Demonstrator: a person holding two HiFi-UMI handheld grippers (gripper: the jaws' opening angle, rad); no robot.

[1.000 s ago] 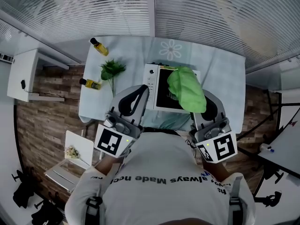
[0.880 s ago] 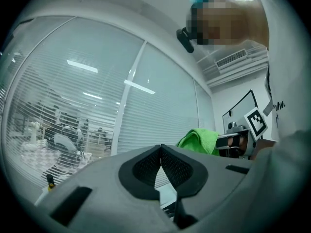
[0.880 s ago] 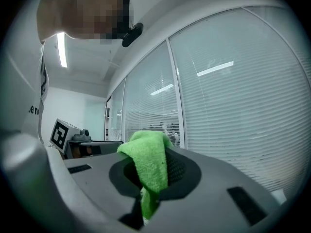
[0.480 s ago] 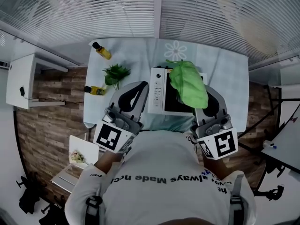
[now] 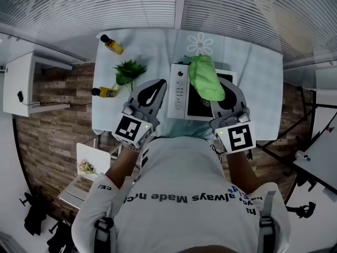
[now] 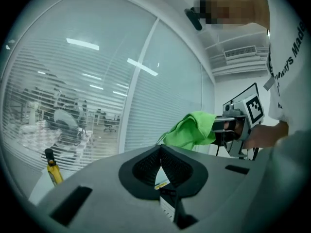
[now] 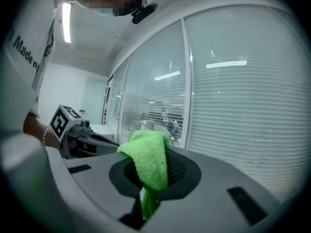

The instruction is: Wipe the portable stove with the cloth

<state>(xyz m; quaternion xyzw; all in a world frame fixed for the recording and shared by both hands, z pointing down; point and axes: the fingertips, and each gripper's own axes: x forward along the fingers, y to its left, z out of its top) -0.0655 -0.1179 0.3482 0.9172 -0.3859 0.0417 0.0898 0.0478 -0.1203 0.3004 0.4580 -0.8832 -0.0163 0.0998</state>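
The portable stove (image 5: 179, 91), white with a black top, lies on the pale blue table (image 5: 253, 83) in the head view. A bright green cloth (image 5: 206, 78) hangs over the stove's far right part, pinched in my right gripper (image 5: 224, 88). In the right gripper view the cloth (image 7: 151, 161) is folded between the jaws of the right gripper (image 7: 153, 178). My left gripper (image 5: 157, 87) hovers at the stove's left edge, jaws together with nothing in them. The left gripper view shows its closed jaws (image 6: 160, 154) with the green cloth (image 6: 192, 130) off to the right.
Two yellow bottles (image 5: 112, 44) (image 5: 102, 92) and a green plant (image 5: 129, 71) stand on the table's left part. A white chair (image 5: 89, 165) sits at the table's near left corner and a white shelf (image 5: 21, 83) further left. Window blinds run behind the table.
Both grippers have moved forward over the table toward the stove. The green cloth went with the right gripper and now hangs further along the stove top.
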